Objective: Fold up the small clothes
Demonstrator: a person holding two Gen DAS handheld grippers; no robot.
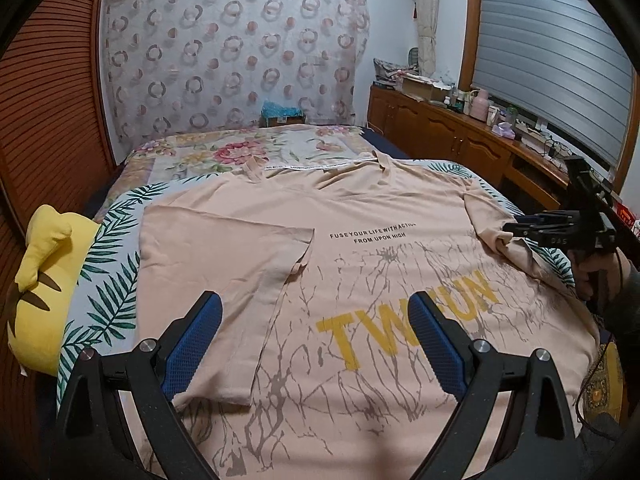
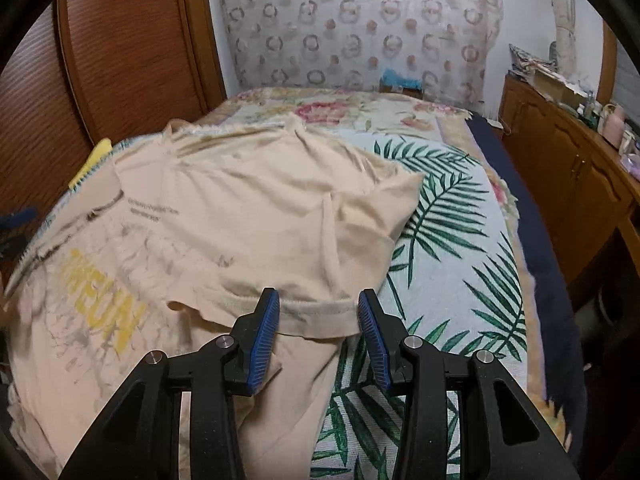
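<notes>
While the peach T-shirt point(image 1: 360, 280) lies flat on the leaf-print bedspread point(image 2: 448, 240), close the parted right gripper point(image 2: 319, 312) on the sleeve hem point(image 2: 316, 314); keep the open, empty left gripper point(image 1: 316, 320) clear.

This is a bedroom in a home. A bed point(image 1: 256, 152) fills the middle of the room, spread with a flowered quilt at its far end and a palm-leaf cover point(image 2: 448, 240) nearer the cameras. Behind the bed's head hangs a patterned cloth point(image 1: 236, 52) with rings and dots. Left of the bed stand slatted wooden wardrobe doors point(image 1: 52, 92). Right of the bed runs a low wooden cabinet point(image 1: 440, 128) cluttered with bottles, boxes and a pink flask, under a window with closed blinds point(image 1: 548, 52) and a tied curtain. A yellow plush toy point(image 1: 44, 280) lies at the bed's left edge.
</notes>
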